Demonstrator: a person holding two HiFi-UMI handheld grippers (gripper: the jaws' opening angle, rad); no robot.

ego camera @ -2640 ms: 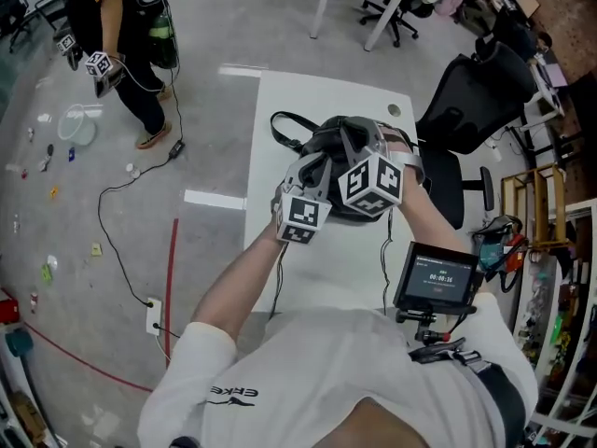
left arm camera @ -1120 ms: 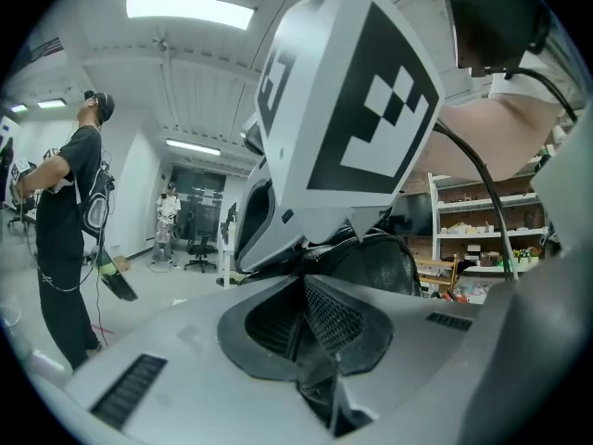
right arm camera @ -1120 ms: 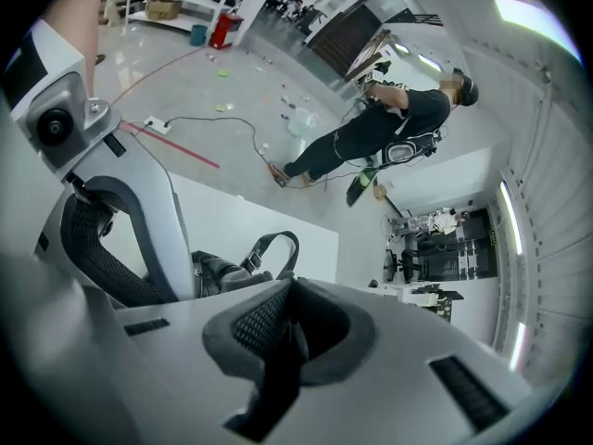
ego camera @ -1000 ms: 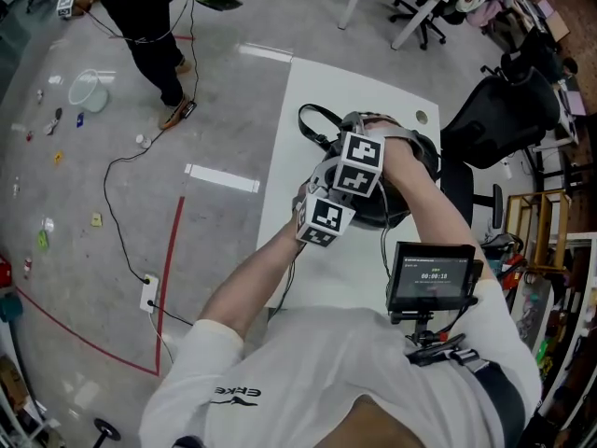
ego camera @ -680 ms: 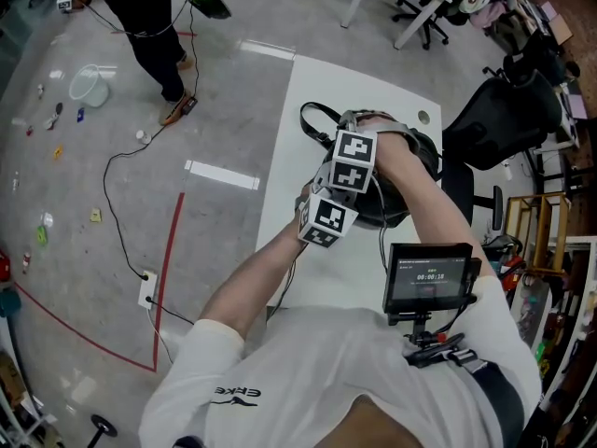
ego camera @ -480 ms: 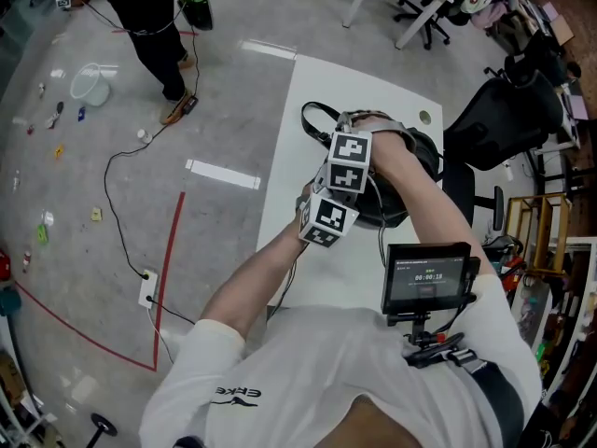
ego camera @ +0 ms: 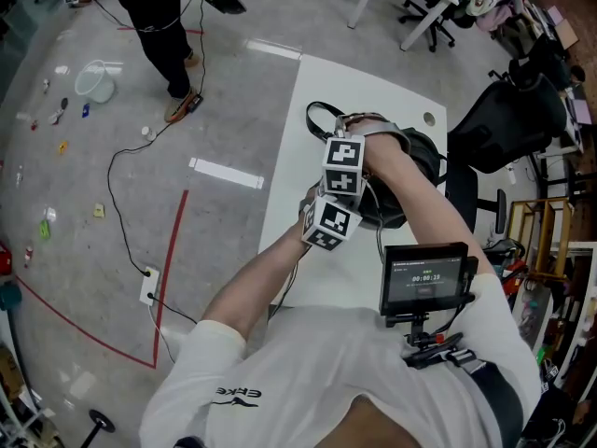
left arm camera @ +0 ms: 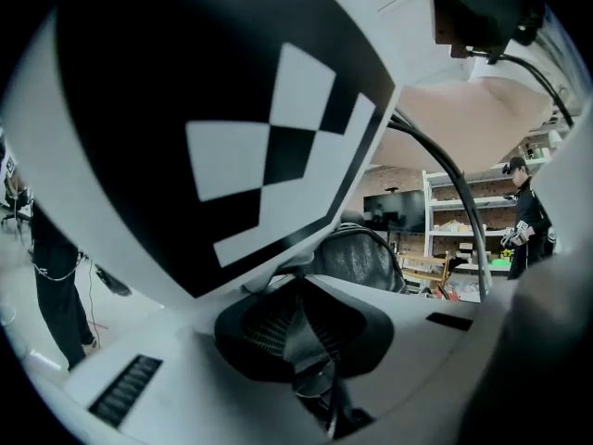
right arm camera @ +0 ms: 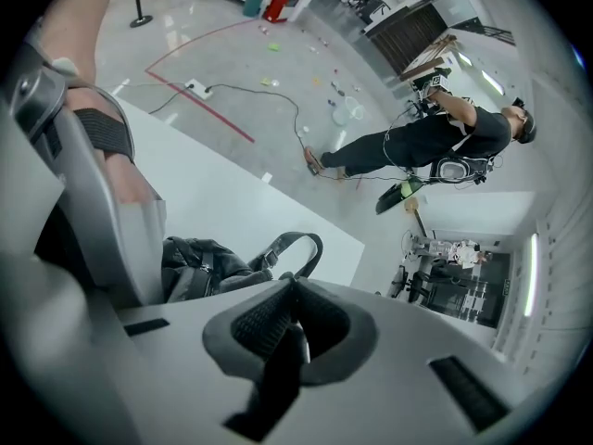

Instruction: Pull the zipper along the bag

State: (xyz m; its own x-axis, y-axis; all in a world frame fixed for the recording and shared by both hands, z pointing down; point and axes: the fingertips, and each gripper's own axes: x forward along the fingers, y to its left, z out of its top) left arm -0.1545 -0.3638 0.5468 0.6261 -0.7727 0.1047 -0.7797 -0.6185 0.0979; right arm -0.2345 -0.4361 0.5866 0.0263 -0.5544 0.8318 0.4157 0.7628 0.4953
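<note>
1. Left gripper (left arm camera: pixel 301 295): fingers (left arm camera: pixel 255 327) pressed together, pinching a dark fabric strip (left arm camera: pixel 313 378) that carries a small metal piece.
2. Right gripper (right arm camera: pixel 295 290): fingers (right arm camera: pixel 262 321) closed on a flat black pull tab (right arm camera: pixel 278 378).
3. Black soft fabric bag (right arm camera: pixel 199 262): just beyond the right fingers, lying on the white surface (right arm camera: pixel 213 188), with its looped black strap (right arm camera: pixel 298 242) ahead of the fingertips.

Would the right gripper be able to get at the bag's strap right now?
Probably not at once: the strap lies just ahead with nothing between, but the right gripper is shut on a dark tab.
</note>
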